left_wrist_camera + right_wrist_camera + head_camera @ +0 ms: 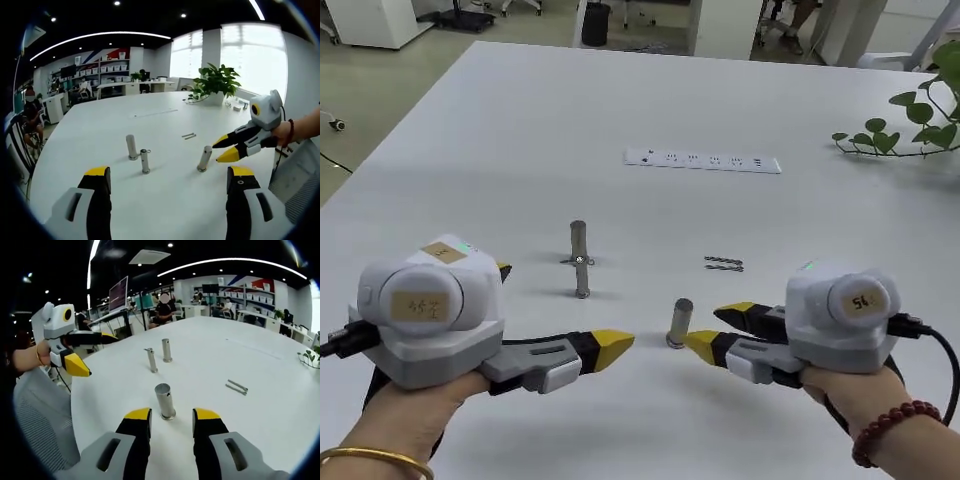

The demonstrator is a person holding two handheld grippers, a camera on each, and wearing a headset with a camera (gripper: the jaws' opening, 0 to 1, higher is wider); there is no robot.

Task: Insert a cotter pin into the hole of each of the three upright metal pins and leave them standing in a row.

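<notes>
Three pins are stood on the table (pixel 470 150). The near pin (pixel 680 323) is seen just ahead of the right gripper (pixel 705 326), between its jaw tips, with no contact seen. The mid pin (pixel 582 280) is fitted with a cotter pin (pixel 148 150) through its top. The far pin (pixel 578 238) is just behind it, bare. Two spare cotter pins (pixel 724 263) are laid flat to the right. Right jaws part open, nothing held. Left gripper (pixel 168 172) jaws spread wide, nothing held. Power strip (pixel 702 160) sits further back
</notes>
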